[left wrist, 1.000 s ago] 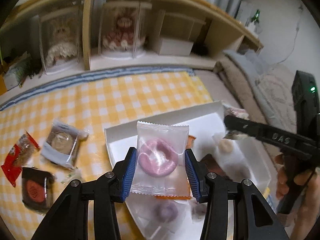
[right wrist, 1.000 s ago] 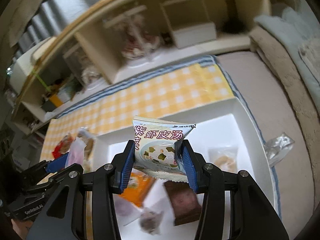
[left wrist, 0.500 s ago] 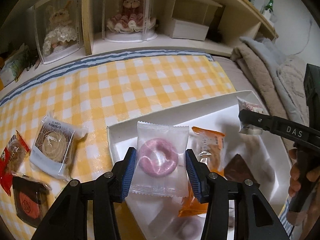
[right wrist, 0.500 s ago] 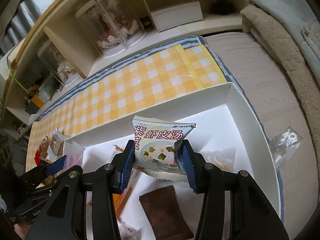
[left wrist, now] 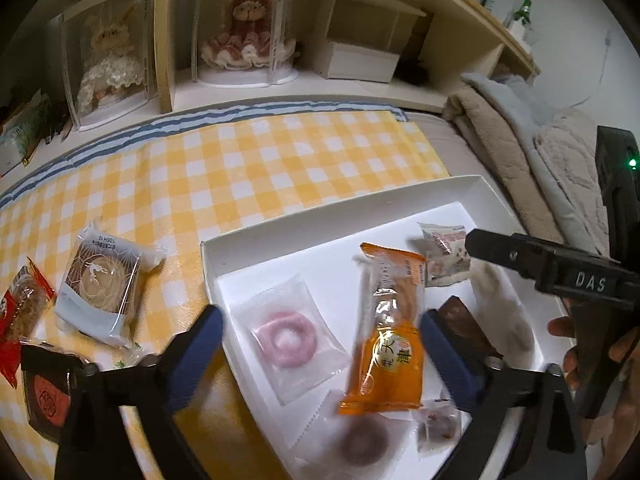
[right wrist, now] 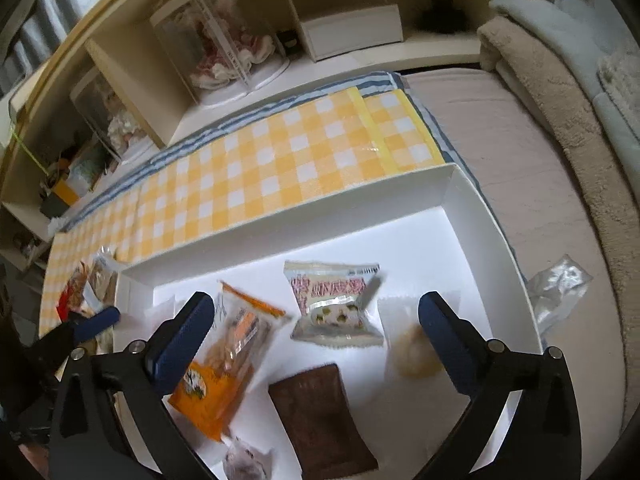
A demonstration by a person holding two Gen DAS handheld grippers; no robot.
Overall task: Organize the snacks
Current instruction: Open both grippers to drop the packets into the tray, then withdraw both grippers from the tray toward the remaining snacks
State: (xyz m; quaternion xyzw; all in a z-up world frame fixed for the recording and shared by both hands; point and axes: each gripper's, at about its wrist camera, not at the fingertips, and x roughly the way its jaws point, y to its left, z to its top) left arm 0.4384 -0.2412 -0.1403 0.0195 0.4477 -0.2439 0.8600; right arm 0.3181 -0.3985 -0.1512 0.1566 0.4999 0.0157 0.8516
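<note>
My left gripper (left wrist: 320, 320) hangs over the white box (left wrist: 320, 216), its jaws opening wide. The pink donut packet (left wrist: 284, 338) lies flat on the box floor below them, untouched. My right gripper (right wrist: 316, 304) is also opening, and the blurred soup packet (right wrist: 334, 304) sits loose in the box between and beyond its fingers. In the box too are an orange packet (right wrist: 228, 356), a brown bar (right wrist: 320, 416), a pale pastry (right wrist: 416, 352) and a chocolate donut (left wrist: 362, 440). A person's hand holds the right gripper at the left wrist view's right edge.
On the yellow checked cloth (left wrist: 240, 168) left of the box lie a cookie packet (left wrist: 100, 284), a red packet (left wrist: 20, 312) and a dark packet (left wrist: 44, 392). A crumpled clear wrapper (right wrist: 560, 288) lies right of the box. Behind stands a shelf with dolls in cases (left wrist: 248, 36); blankets (left wrist: 520, 140) are heaped at right.
Both grippers have gone from shut to wide open. The pink donut packet and the soup packet have dropped out of them into the box. Both hands have sunk closer to it.
</note>
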